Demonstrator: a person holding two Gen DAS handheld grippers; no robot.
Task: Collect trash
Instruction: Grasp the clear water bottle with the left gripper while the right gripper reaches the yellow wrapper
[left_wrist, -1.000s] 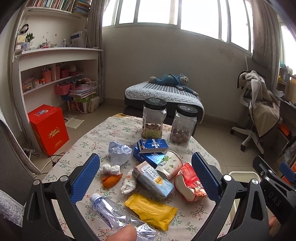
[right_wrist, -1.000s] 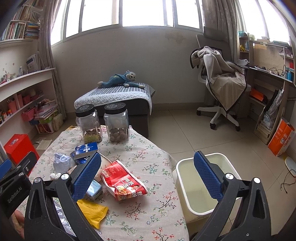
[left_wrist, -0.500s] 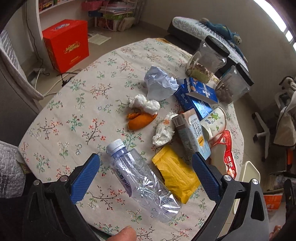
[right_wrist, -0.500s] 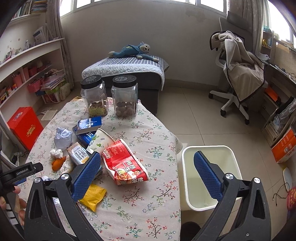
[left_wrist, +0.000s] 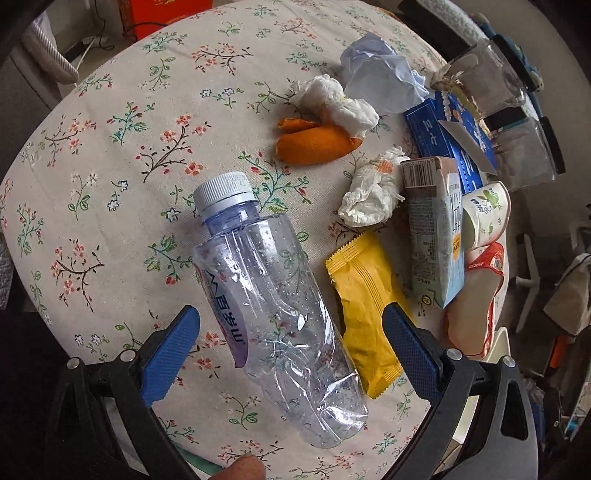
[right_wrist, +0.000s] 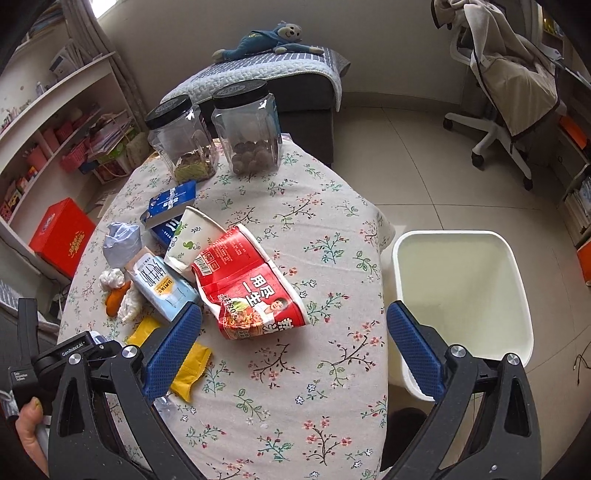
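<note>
Presently nothing collected: bin (right_wrist: 461, 295) looks empty, all trash on worktop (right_wrist: 295, 369). Crushed bottle (left_wrist: 273, 306) lies flat between the left gripper (left_wrist: 291, 354) fingers, which stand wide apart and not touching it; cap points away from them. Yellow wrapper (left_wrist: 364, 314) just inside the right-hand finger. Right gripper (right_wrist: 293, 354) fingers also apart, holding nothing; red noodle cup (right_wrist: 251, 284) just ahead of them, bin beyond the right-hand finger. Likely first pick: bottle.

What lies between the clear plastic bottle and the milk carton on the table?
In the left wrist view, a yellow snack wrapper lies between the bottle and the milk carton.
</note>
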